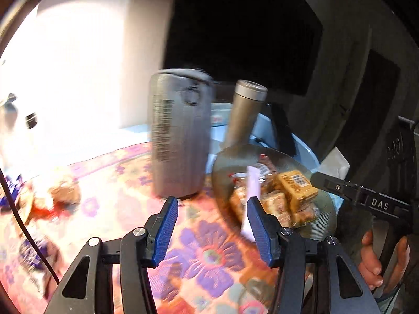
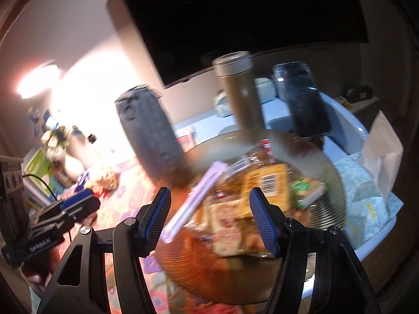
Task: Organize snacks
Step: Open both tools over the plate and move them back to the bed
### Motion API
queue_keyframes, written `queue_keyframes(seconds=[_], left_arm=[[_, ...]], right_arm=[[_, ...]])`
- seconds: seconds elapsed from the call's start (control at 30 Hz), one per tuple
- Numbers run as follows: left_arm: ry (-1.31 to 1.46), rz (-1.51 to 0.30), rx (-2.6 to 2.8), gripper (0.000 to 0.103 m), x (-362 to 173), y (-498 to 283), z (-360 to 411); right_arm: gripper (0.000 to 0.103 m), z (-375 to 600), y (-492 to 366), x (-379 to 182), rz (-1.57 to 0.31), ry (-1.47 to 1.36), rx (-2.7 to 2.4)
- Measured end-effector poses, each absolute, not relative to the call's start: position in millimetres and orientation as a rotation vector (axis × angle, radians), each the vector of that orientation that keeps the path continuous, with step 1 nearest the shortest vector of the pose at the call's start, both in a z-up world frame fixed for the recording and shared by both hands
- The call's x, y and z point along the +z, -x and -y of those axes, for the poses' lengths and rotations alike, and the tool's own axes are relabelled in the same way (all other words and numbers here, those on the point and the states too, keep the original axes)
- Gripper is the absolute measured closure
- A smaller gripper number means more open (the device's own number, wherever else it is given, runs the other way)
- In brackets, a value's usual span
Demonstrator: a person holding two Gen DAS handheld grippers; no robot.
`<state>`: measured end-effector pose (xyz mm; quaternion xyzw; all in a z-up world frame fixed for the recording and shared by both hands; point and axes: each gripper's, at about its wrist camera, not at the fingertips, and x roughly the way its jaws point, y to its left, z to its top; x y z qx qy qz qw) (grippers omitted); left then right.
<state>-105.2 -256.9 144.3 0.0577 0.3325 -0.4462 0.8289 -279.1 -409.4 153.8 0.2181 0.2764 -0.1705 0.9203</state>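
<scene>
Both claws are seen released, nothing gripped: the left claw (image 1: 212, 225) over the floral tabletop (image 1: 204, 259), the right claw (image 2: 209, 219) above snacks (image 2: 243, 209) piled on the plate (image 2: 324, 183).

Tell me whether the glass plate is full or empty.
Partly full: several wrapped snacks are piled on the plate, with bare ribbed glass showing around them.
</scene>
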Motion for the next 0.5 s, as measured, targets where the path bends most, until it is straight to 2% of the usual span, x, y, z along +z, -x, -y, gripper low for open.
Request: queue_keyframes(seconds=[0.5], left_arm=[[0.141,-0.737,-0.638,0.049,140.2,47.4,55.0]], right_arm=[[0.041,304.1,212.0,148.7,-0.691,-0.306,-0.149]])
